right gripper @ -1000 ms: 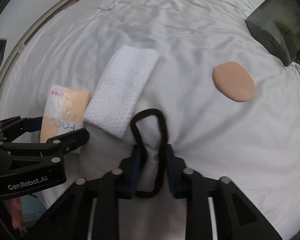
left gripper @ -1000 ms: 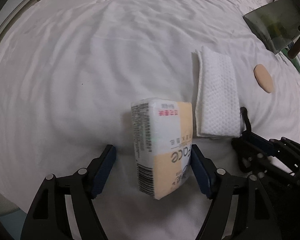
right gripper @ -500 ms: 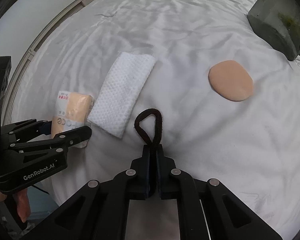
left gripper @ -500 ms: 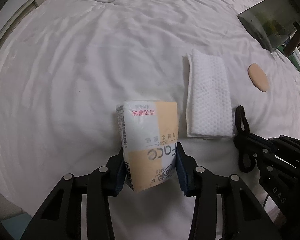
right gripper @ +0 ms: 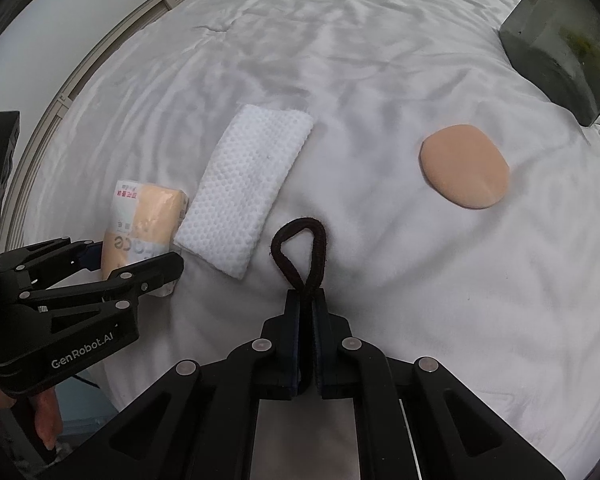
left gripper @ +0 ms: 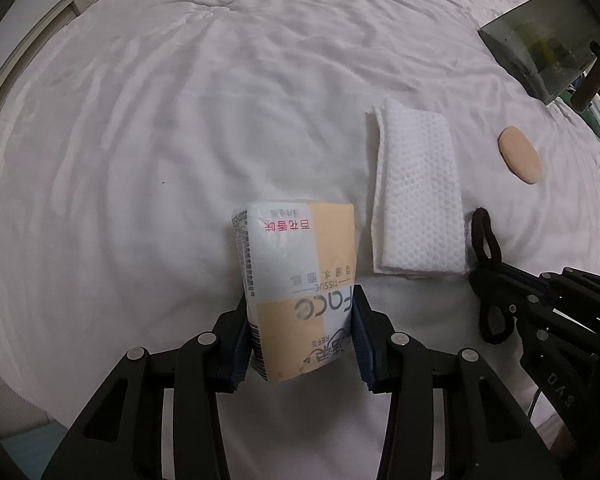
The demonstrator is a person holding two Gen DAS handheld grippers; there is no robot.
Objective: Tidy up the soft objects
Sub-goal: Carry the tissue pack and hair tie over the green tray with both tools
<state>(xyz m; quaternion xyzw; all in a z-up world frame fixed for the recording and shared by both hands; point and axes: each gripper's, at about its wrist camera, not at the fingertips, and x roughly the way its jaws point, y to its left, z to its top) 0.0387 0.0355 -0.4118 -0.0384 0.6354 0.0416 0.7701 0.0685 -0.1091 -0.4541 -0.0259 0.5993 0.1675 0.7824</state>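
My left gripper (left gripper: 298,316) is shut on a white and peach tissue pack (left gripper: 296,276) and holds it just above the white bedsheet (left gripper: 160,120). My right gripper (right gripper: 306,294) is shut on a dark brown hair tie (right gripper: 300,252), whose loop sticks out ahead of the fingertips. A folded white textured cloth (left gripper: 418,200) lies between the two grippers; it also shows in the right wrist view (right gripper: 246,188). A peach oval makeup puff (right gripper: 464,166) lies on the sheet to the right. The tissue pack (right gripper: 140,224) and left gripper (right gripper: 136,268) show at the left of the right wrist view.
A dark green box (left gripper: 540,48) stands at the far right of the bed; it also shows in the right wrist view (right gripper: 560,48). The bed's edge and frame (right gripper: 80,80) curve along the left. The sheet is wrinkled.
My left gripper closed on the tissue pack and lifted it slightly. My right gripper closed on the hair tie, pinching it into a narrow loop, and drew back a little.
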